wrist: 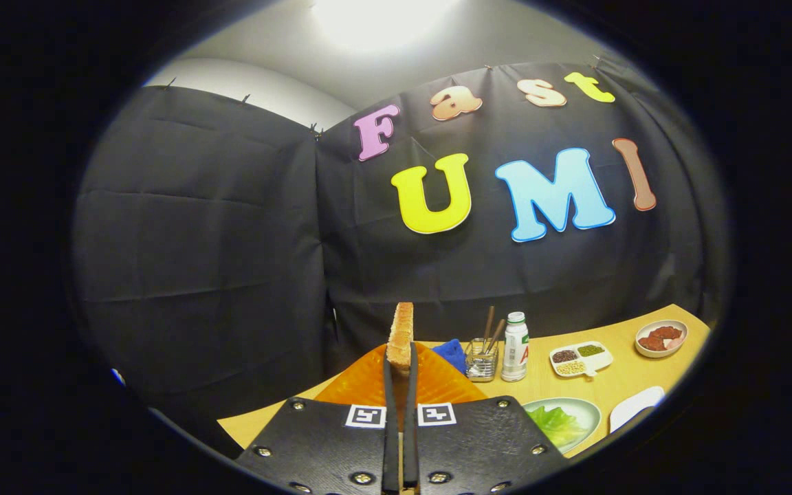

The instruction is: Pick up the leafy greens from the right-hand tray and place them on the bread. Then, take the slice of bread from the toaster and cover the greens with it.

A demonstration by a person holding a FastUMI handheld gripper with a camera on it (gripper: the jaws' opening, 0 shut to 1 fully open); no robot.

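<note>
I've got the gripper [400, 375] clenched on the bread [401, 337], upright betw fingers, above orange toaster [361, 381]; greens [555, 421] on plate [587, 410] rt.

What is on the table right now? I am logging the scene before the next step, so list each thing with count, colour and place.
bread slice: 1, golden brown, upright, gripped between the claw's fingers
orange tray: 1, orange, just beyond the fingers, behind the bread
blue cloth: 1, blue, behind the tray
glass holder: 1, clear, brown sticks in it, right of the cloth
bottle: 1, white, beside the holder
divided dish: 1, white, three fillings, right of the bottle
bowl: 1, white, reddish contents, far right
plate: 1, pale, near right
leafy greens: green, on the plate
table: 1, tan
claw: 1, shut on the bread slice
</note>
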